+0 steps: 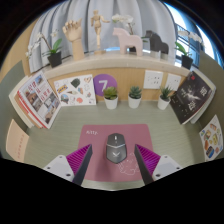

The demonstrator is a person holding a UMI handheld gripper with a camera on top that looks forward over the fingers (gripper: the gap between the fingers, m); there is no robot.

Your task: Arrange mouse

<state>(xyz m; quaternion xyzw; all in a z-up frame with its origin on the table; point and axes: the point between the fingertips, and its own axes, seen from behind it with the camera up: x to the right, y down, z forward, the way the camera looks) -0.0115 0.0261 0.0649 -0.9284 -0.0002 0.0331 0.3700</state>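
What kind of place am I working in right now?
Probably a tidy desk or display table indoors. A mouse sits on a pink mat between the open gripper fingers; beyond are small potted plants, propped magazines and wooden figures on a shelf.

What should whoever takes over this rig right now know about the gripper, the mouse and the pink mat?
Gripper: fingers open, magenta pads either side, holding nothing.
Small grey computer mouse: rests on the pink rectangular desk mat, between the fingertips with a gap at each side, near the mat's front edge.
Behind the mat: three small potted plants in white pots in a row by the purple card marked 7.
Done: gripper lined up on the mouse.
Left: probably close on the mouse and set it where it belongs; nothing grasped yet.
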